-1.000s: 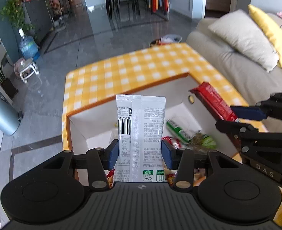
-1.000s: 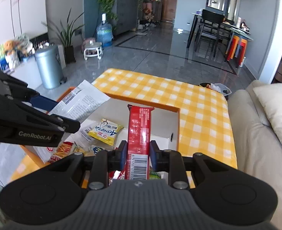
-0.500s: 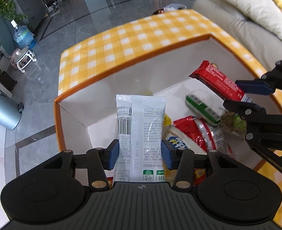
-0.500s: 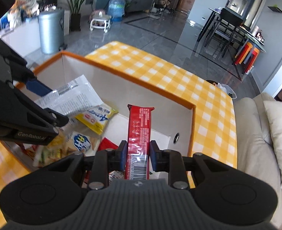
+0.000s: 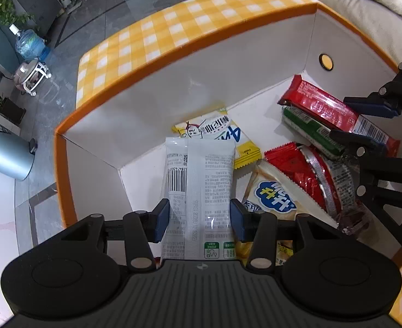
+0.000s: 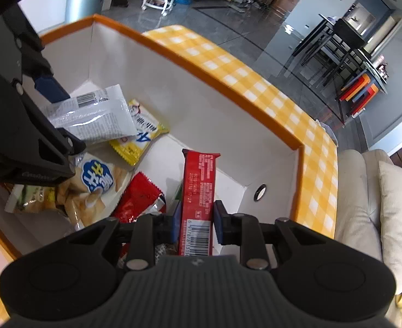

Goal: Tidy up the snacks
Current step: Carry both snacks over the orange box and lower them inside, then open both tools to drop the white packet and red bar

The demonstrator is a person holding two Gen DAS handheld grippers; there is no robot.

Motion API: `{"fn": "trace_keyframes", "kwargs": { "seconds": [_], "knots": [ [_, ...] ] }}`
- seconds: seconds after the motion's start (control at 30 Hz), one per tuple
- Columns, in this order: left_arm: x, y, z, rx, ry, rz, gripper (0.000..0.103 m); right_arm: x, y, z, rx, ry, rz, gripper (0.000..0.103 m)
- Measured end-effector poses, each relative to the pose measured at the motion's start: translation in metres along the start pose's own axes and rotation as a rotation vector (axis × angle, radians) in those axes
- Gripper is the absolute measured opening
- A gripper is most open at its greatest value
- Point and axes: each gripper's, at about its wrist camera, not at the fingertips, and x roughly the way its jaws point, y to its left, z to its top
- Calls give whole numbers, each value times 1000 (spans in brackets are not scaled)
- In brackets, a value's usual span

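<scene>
Gripping a white snack packet (image 5: 201, 191) between its blue pads, the left gripper (image 5: 199, 216) points down into the white box with the orange rim (image 5: 173, 57); the packet stands up past the fingertips, over the box floor. The right gripper (image 6: 196, 220) is closed narrowly on a red snack bar (image 6: 199, 188), which also juts out beyond its fingertips inside the box. Ahead of the left fingers lies a yellow packet (image 5: 217, 134); to their right sit a blue-labelled cracker bag (image 5: 274, 196) and a red wrapper (image 5: 299, 172). A green bar (image 5: 310, 131) lies just under the red snack bar. Around the box spreads a yellow checked cloth (image 5: 151, 35).
</scene>
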Motion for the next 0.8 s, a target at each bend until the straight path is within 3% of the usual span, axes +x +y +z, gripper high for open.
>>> {"fn": "trace_keyframes", "kwargs": {
  "seconds": [0.47, 0.6, 0.8],
  "knots": [
    [-15, -4, -2, 34, -41, 22, 62, -1, 2, -4, -12, 37, 29, 23],
    [-29, -5, -3, 42, -69, 16, 71, -8, 0, -5, -10, 27, 37, 40],
    [-55, -5, -8, 43, -129, 22, 76, -35, -14, -3, 69, -7, 66, 60]
  ]
}}
